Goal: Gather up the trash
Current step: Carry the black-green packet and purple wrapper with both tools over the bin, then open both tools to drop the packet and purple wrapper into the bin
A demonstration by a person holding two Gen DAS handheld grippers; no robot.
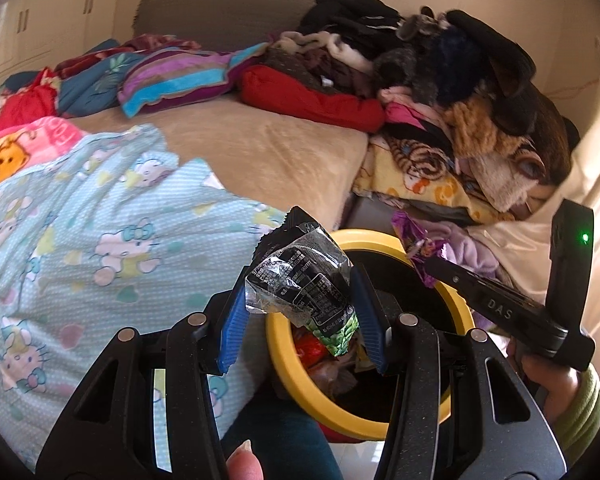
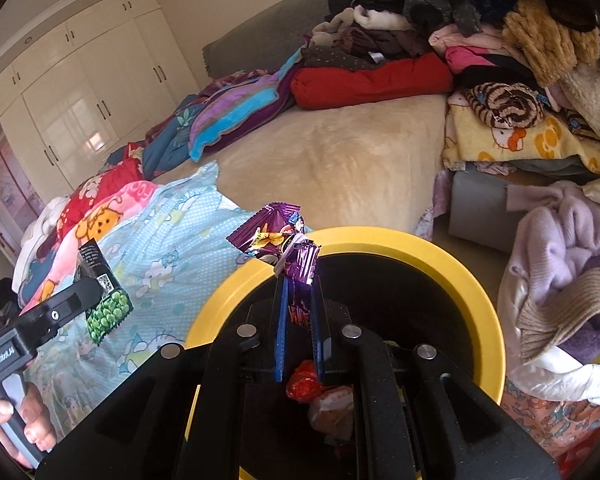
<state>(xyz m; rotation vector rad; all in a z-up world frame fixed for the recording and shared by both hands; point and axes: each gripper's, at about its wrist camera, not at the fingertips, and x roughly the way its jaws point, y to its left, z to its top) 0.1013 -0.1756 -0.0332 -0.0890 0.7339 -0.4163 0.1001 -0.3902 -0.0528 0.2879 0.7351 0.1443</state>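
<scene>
- Trash is held in both grippers above the yellow-rimmed bin (image 1: 288, 364), which stands against the bed (image 1: 276, 148).
- A crumpled black pea-snack wrapper (image 1: 300, 284) is pinched between the blue pads of the left gripper (image 1: 300, 316), over the bin's near-left rim.
- A purple foil wrapper (image 2: 284, 248) is clamped between the nearly closed jaws of the right gripper (image 2: 299, 332), sticking up past the fingertips over the bin's far rim.
- Green peas and a QR code are seen on the black wrapper; its small print cannot be read.
- "DAS" is printed on the right gripper's side.
- Both grippers are angled downward toward the bin.
- Red and pale scraps (image 2: 320, 396) lie inside the bin.
</scene>
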